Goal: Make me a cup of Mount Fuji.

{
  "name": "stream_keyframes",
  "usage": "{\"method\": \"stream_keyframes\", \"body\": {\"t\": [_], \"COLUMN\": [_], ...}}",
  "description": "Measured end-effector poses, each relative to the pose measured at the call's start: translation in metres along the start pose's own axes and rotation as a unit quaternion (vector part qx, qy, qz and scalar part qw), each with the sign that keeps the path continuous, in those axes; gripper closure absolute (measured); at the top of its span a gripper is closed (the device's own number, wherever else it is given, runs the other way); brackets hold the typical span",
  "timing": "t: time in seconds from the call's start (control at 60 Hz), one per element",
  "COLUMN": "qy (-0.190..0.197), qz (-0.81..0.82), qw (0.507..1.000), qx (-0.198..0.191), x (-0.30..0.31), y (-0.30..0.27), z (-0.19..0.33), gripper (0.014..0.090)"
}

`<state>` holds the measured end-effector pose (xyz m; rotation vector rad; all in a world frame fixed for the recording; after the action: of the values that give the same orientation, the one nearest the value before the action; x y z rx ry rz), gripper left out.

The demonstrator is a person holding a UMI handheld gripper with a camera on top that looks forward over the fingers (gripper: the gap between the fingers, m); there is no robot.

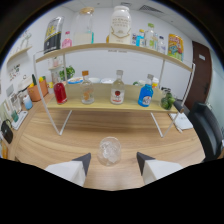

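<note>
Between the parted jaws [113,159] stands a glass [109,150], untouched.

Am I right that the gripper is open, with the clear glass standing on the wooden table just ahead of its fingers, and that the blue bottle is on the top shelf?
Not quite: the blue bottle stands on the lower shelf, not the top one, as the gripper view shows. The rest holds: the gripper is open, and the clear glass stands on the wooden table just ahead of its fingers.

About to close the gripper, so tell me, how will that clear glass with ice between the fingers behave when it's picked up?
The glass looks smooth and rounded, so it may slip in the open gripper. It seems to hold ice, so probably heavier than empty. Being clear glass, likely fragile if knocked against the wooden table.
</note>
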<state>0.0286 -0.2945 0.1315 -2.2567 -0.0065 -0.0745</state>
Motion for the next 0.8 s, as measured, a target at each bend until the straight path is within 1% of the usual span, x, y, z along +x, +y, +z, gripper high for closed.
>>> {"method": "stream_keyframes", "body": {"t": [0.217,0.317,0.367,0.45,0.65,0.733,0.8], "qy": [0.012,0.011,0.008,0.0,-0.02,-0.02,-0.014], "qz": [0.005,0.02,0.029,0.043,0.062,0.058,0.055], "qw": [1.0,1.0,0.999,0.996,0.981,0.977,0.975], "qx": [0.005,0.016,0.031,0.074,0.18,0.204,0.214], "x": [0.0,-0.011,-0.02,-0.039,-0.068,-0.072,-0.072], "y": [0.011,0.02,0.019,0.004,-0.072,-0.1,-0.119], "z": [-0.016,-0.026,-0.029,-0.033,-0.025,-0.011,0.005], "gripper": [0.0189,0.0191,0.0191,0.019,0.0202,0.0199,0.0202]}}
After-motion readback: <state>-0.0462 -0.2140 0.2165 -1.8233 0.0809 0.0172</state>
